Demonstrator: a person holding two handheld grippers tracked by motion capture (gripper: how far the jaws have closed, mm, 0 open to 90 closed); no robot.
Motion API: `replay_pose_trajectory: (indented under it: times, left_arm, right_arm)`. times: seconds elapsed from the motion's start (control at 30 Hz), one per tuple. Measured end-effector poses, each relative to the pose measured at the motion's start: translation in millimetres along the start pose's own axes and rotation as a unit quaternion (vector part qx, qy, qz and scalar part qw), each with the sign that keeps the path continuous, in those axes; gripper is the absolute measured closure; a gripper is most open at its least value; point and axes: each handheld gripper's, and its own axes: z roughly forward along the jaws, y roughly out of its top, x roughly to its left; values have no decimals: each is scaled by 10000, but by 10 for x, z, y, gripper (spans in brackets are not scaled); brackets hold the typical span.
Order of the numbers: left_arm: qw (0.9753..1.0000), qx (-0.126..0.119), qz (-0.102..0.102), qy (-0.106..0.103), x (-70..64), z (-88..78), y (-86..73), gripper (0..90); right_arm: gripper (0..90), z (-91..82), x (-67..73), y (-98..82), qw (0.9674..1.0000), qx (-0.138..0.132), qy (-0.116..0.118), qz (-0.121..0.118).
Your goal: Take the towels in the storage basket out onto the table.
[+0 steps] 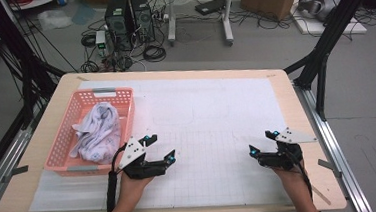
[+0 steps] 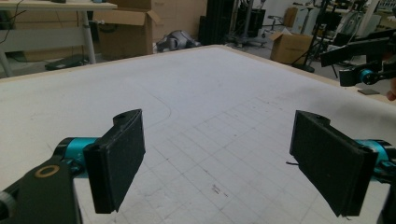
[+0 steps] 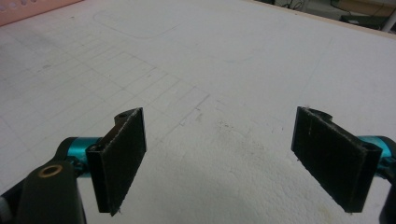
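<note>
Cloth (image 1: 99,127), white with a faint print, lies crumpled in the pink basket (image 1: 126,101) at the table's left side, well apart from both grippers. The basket sits on the white gridded mat (image 1: 217,129) that covers most of the wooden table (image 1: 57,95).

The left gripper (image 1: 160,148) rests near the front edge, just beside the basket's near right corner, held by the left hand (image 1: 131,182). Its jaws stand wide with nothing between them; in the left gripper view only bare mat lies between its pads (image 2: 116,163).

The right gripper (image 1: 262,142) rests on the mat's right part, held by the right hand (image 1: 291,171). Its jaws are also wide and empty, with bare mat between its pads (image 3: 119,163), and the basket's edge (image 3: 32,10) shows at the top left.
</note>
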Motion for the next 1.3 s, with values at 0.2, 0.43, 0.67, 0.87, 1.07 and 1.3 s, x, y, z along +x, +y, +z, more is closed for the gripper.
replay_pose_trajectory:
  times: [0.2,0.43,0.67,0.87,1.07,1.3]
  left_arm:
    - [10000,-44,21,-13,-38,-17,12,175]
    - [9999,-105,-12,-25,-33,-33,15,176]
    - [9997,-218,-56,-131,29,-82,61,168]
    - [9997,-109,-114,-161,35,-89,153,171]
    - [9997,-164,-61,-196,13,-130,307,184]
    - [9996,-234,-131,-57,101,-289,517,185]
  right_arm:
    - [167,43,-26,-4,10000,32,63,33]
    - [166,91,-59,-3,9998,56,171,28]
    - [166,40,-79,0,9999,30,92,112]
    - [166,31,-39,-6,9999,51,100,7]
    - [166,-6,-43,-9,10000,35,85,33]
    - [166,15,-43,1,9999,44,88,42]
